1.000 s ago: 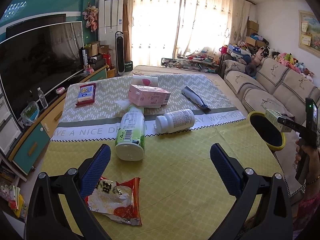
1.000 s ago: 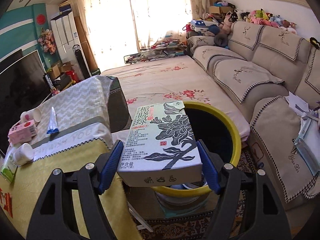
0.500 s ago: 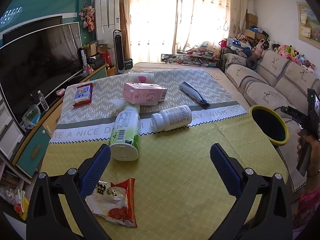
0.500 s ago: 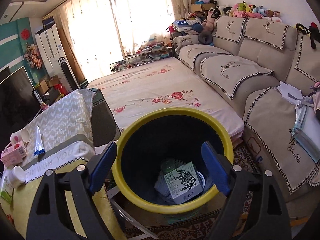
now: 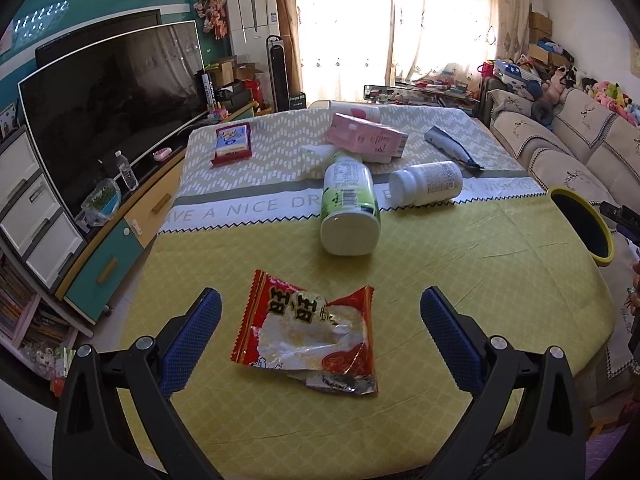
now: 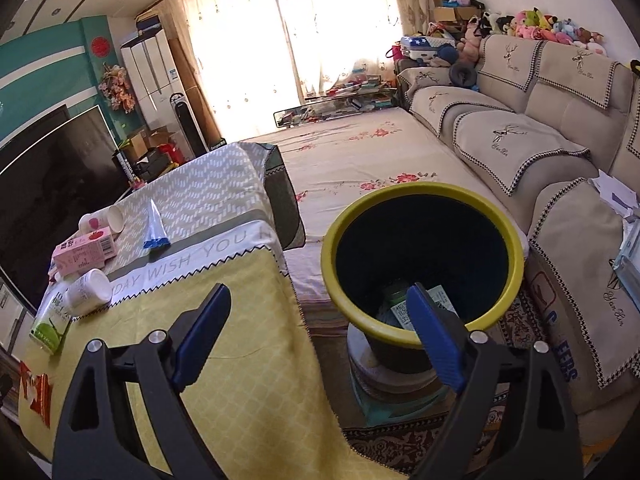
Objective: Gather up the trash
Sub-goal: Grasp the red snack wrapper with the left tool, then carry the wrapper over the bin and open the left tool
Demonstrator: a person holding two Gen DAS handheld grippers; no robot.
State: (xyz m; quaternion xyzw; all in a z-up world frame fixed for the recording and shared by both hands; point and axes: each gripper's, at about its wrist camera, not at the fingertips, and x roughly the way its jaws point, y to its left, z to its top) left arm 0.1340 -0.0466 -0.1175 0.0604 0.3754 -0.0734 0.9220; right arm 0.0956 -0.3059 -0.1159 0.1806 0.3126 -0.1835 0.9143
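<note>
From the left wrist camera we see our left gripper [image 5: 320,314] with its blue-padded jaws spread wide and holding nothing; the torn red-and-silver foil snack wrapper [image 5: 308,334] lies flat on the yellow quilted tablecloth [image 5: 480,280] between them, untouched by either pad. Beyond it a white-and-green plastic bottle [image 5: 350,208] lies on its side, with a white pill bottle [image 5: 426,183] just to its right and a pink carton [image 5: 366,140] behind. On the right, our right gripper [image 6: 318,304] has just been opening; it stands wide and empty beside the table edge, by the yellow-rimmed black trash bin [image 6: 420,340], where a printed box [image 6: 440,298] lies at the bottom.
</note>
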